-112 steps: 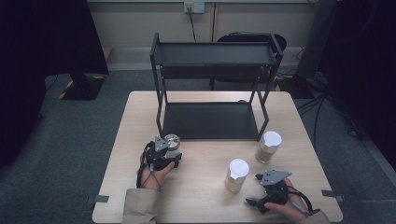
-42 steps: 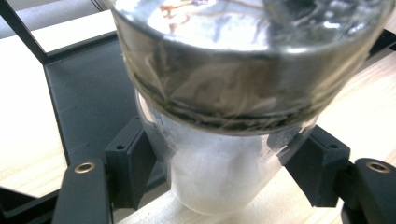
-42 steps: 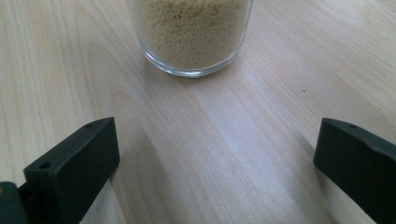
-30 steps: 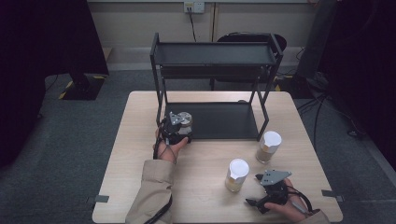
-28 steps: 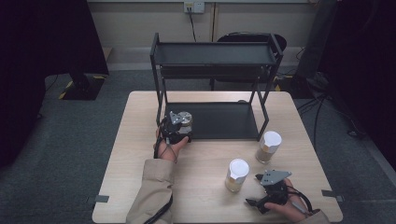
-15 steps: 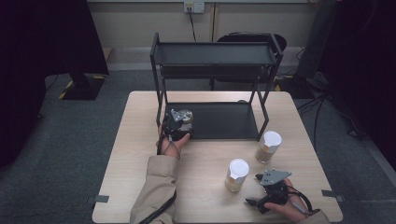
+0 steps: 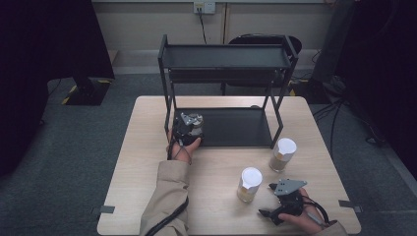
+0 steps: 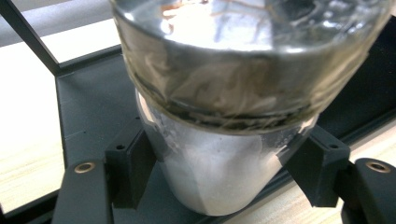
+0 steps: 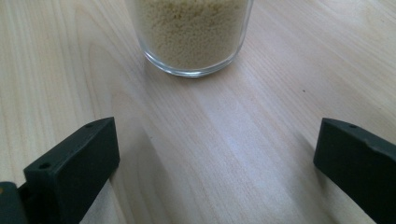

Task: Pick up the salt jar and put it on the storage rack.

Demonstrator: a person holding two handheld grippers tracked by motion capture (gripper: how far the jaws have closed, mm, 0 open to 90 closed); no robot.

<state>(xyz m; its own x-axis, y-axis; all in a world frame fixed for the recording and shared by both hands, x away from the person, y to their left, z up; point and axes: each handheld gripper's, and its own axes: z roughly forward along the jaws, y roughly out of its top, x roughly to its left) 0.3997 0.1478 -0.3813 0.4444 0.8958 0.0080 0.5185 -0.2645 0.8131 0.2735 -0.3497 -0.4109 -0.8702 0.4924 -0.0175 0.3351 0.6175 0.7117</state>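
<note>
My left hand-held gripper (image 7: 189, 129) is clamped on a jar (image 8: 219, 154), one pad on each side. The jar is at the left front corner of the rack (image 7: 226, 127), over its bottom shelf. I cannot tell if it sits down flat yet.

If I let go too soon, I think the jar could tip or roll off the front edge onto the worktop (image 7: 147, 162) (that edge is very near). It could also bump the rack's post (image 7: 168, 105).

My right hand-held gripper (image 7: 280, 206) has its jaws wide apart and holds nothing. A jar of grains (image 9: 191, 35) stands near it, and a sudden push could knock it over.
</note>
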